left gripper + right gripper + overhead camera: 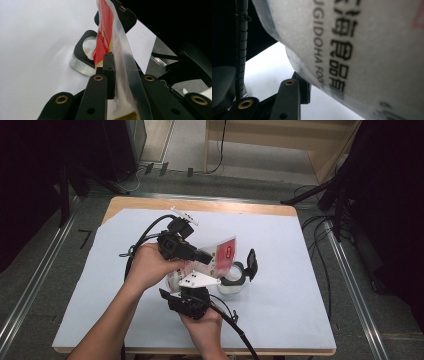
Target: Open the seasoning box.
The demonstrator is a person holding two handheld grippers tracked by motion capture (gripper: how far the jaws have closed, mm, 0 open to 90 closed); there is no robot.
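High view: a clear plastic pouch with a red-and-white label [220, 256], filled with white powder, is held tilted over a small clear container with a black hinged lid [235, 279]; the lid stands open at the container's right. The left gripper [202, 256], black and trailing a cable, clamps the pouch near its upper seam. The right gripper [192, 287], topped by a grey three-cornered plate, meets the pouch's lower end. All sits on a pale blue-white sheet [290, 295] over a wooden table [200, 205]; grey floor, metal rails and dark stands lie around.

Left gripper view: black jaws are closed on the pouch's [117, 50] glossy, crinkled seam; red print runs above. The container [83, 58] sits beyond on the sheet, white powder visible inside.

Right gripper view: the pouch [367, 50] is matte, grainy white, with black printed characters. One jaw lies against its underside; whether the gripper grips it I cannot tell.
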